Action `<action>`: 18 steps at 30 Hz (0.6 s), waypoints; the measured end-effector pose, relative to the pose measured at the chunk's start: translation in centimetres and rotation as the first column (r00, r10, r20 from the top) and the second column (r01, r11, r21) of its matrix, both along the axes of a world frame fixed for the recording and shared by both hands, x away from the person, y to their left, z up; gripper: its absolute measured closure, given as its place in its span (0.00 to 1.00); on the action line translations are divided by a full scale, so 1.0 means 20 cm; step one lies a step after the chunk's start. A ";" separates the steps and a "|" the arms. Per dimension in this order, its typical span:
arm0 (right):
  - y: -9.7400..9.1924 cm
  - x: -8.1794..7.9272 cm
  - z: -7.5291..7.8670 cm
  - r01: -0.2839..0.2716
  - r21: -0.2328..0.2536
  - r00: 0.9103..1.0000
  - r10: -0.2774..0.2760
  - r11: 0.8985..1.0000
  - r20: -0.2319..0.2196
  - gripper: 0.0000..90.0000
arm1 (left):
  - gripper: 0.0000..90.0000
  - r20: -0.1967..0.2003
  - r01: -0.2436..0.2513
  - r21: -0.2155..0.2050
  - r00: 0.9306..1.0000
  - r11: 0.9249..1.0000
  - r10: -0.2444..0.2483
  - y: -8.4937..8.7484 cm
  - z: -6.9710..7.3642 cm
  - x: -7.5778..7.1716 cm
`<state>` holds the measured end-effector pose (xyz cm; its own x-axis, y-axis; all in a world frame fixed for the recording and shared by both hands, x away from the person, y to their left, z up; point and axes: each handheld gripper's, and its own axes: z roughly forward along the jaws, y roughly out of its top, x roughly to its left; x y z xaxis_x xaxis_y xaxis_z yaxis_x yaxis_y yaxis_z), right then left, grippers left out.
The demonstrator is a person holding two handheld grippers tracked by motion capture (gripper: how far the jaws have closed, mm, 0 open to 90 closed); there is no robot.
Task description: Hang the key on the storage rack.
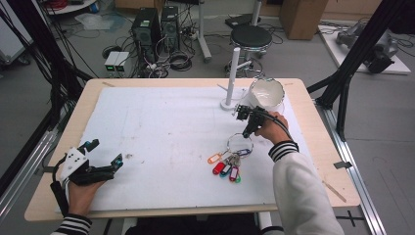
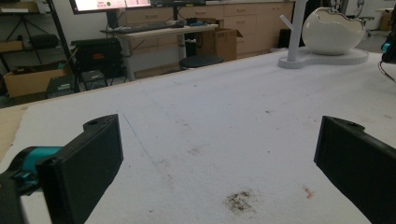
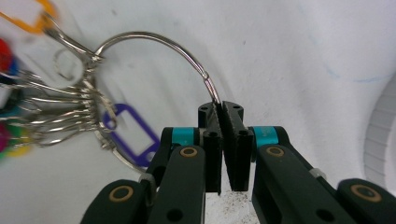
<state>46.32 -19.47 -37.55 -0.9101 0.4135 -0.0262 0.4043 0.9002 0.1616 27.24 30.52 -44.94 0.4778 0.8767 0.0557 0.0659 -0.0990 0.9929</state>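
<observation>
Two grippers are over the table (image 1: 58, 122). The right gripper (image 3: 223, 112) has its fingers (image 3: 237, 140) closed on the wire of the key ring (image 3: 154, 39), which lies on the white mat (image 1: 161, 127) near the bowl (image 1: 266, 93), with coloured tags (image 1: 226, 169) beside it. The left gripper (image 1: 103, 152) rests at the mat's near left corner, with its fingers (image 2: 88, 158) wide open and nothing between them.

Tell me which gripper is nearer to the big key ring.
Right. The right gripper is shut on the key ring, its pads pinching the wire. The left gripper rests open near the table's front left corner, far across the white mat from the ring.
</observation>
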 end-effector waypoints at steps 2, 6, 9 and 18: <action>-0.02 -0.01 0.03 0.010 0.055 1.000 -0.010 0.998 0.006 0.98 | 0.02 0.000 0.000 0.001 1.000 1.000 0.000 0.00 0.00 0.00; -0.06 -0.02 0.10 0.012 0.153 0.999 -0.020 0.988 0.050 0.98 | 0.02 -0.002 -0.002 -0.002 1.000 1.000 0.002 0.00 0.00 0.00; -0.08 -0.02 0.14 0.014 0.208 0.996 -0.031 0.978 0.079 0.98 | 0.02 -0.001 -0.002 -0.001 1.000 1.000 0.002 0.00 0.00 0.00; -0.14 -0.02 0.20 0.004 0.319 0.985 -0.058 0.948 0.160 0.98 | 0.02 -0.001 -0.002 -0.001 1.000 1.000 0.002 0.00 0.00 0.00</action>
<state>45.96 -22.19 -33.47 -0.8906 0.4533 -0.0384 0.3747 0.7788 0.5031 27.24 30.53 -44.94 0.4760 0.8778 0.0540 0.0674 -0.0976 0.9929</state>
